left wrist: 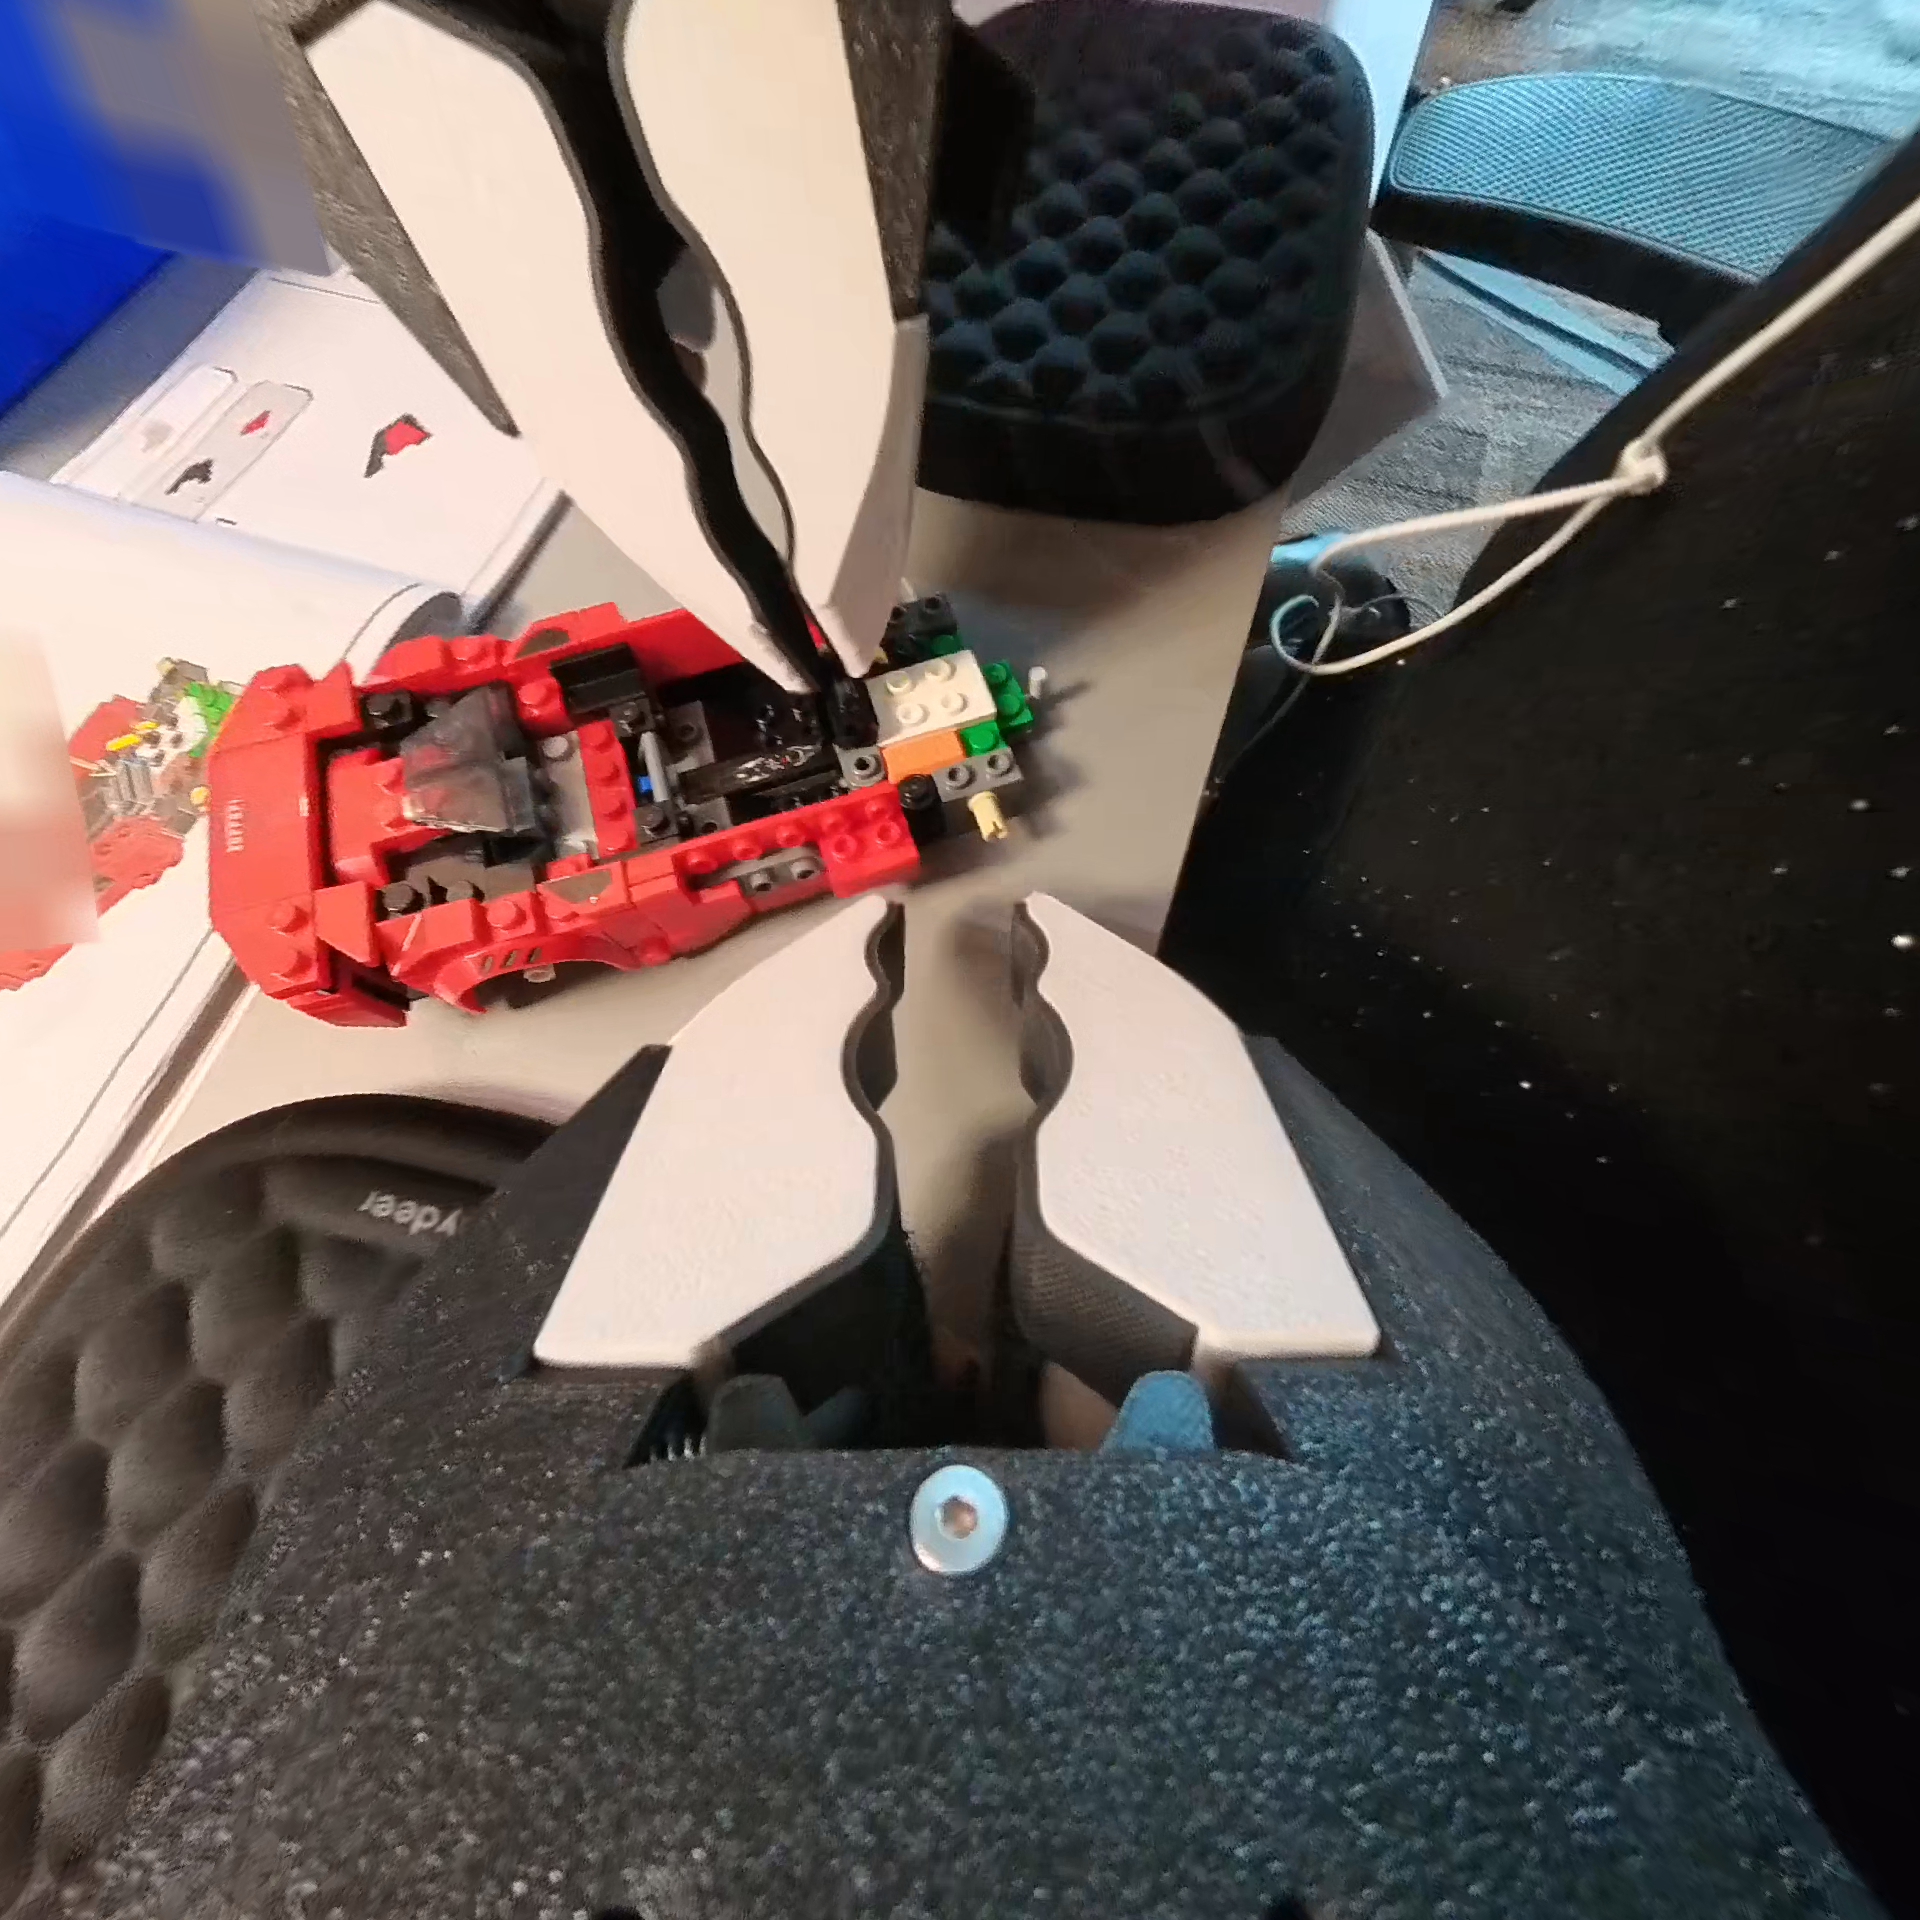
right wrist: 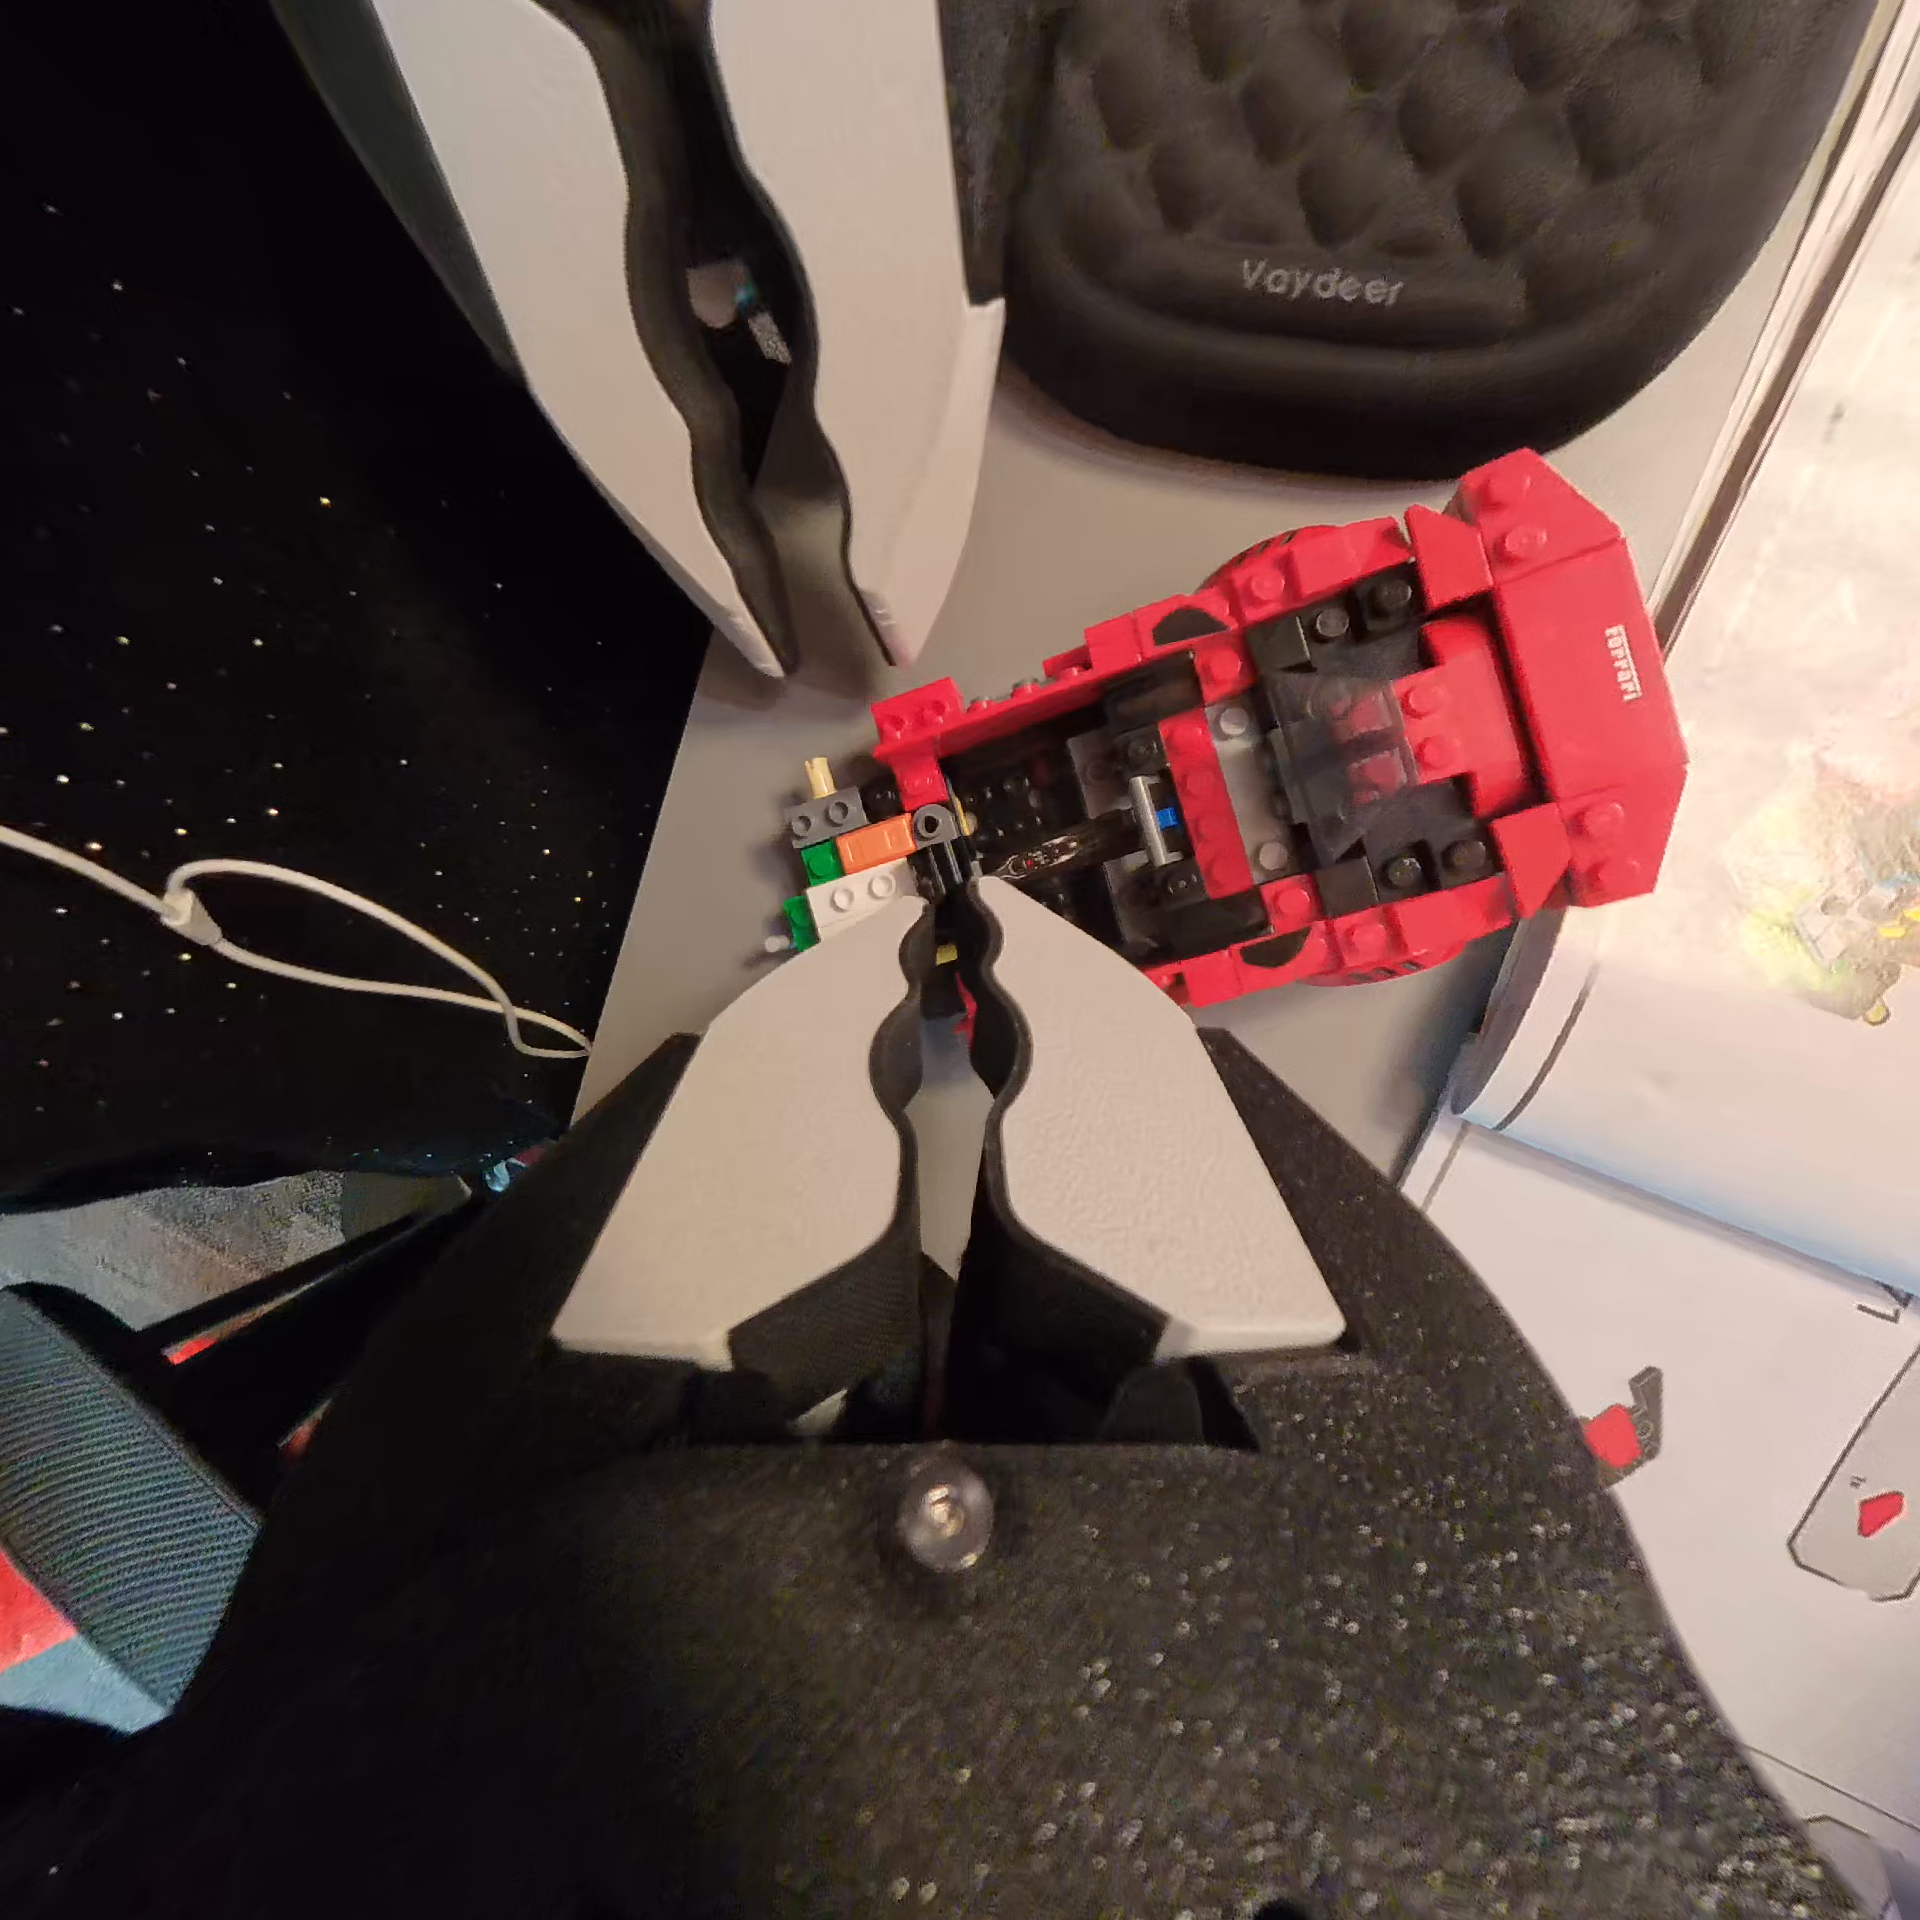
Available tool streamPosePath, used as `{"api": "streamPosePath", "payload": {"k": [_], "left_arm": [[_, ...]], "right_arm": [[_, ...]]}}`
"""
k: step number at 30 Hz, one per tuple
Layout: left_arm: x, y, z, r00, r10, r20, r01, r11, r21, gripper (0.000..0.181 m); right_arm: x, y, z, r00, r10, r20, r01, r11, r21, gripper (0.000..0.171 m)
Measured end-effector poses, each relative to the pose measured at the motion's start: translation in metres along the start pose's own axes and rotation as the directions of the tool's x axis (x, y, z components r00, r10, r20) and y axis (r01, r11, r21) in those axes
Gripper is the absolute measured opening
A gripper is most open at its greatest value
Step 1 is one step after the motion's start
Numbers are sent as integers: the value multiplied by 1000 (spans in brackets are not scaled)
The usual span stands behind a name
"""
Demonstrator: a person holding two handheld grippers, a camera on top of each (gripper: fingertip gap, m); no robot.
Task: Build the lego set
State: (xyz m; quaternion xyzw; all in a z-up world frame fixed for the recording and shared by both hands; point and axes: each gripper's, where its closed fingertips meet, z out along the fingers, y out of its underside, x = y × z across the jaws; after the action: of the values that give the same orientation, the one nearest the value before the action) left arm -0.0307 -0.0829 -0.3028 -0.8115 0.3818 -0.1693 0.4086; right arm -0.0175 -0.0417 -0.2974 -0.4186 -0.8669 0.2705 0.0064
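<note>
Your right gripper (right wrist: pixel 951 899) pinches a small black piece (right wrist: pixel 940 862) at the red car's (right wrist: pixel 1351 769) unfinished end. Your left gripper (left wrist: pixel 951 914) hovers just beside the car, parted and empty. The car sits on the grey table (left wrist: pixel 1091 831) beside the booklet (left wrist: pixel 135 644).

Pale grey wavy-edged fingers (left wrist: pixel 1122 1143) on speckled black bodies, each with one silver screw (left wrist: pixel 957 1521)

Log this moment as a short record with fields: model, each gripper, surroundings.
model: partly built red lego car on the grey table, unfinished end showing white, orange and green bricks
right gripper: shut on a small black piece at the unfinished end
left gripper: open, empty, tips just beside the car
surroundings: instruction booklet beside the car; black wrist rest beyond it
</note>
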Motion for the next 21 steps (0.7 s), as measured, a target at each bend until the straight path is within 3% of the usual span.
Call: {"api": "streamPosePath", "payload": {"k": [8, 11, 14, 21], "left_arm": [[23, -1, 17, 997, 24, -69, -27, 998, -49, 24], [27, -4, 22, 997, 29, -75, -33, 998, -51, 24], [28, -5, 24, 997, 25, -69, -29, 998, -48, 23], [28, -6, 25, 998, 22, -56, -24, 999, -42, 24]], "right_arm": [[0, -3, -9, 999, 27, -21, -24, 992, 123, 1], [-3, -6, -10, 1000, 3, -26, 1, 991, 134, 12], [0, -5, -6, 998, -34, -47, 38, 997, 73, 21], [1, 2, 6, 997, -74, 32, 75, 996, -43, 13]]}}
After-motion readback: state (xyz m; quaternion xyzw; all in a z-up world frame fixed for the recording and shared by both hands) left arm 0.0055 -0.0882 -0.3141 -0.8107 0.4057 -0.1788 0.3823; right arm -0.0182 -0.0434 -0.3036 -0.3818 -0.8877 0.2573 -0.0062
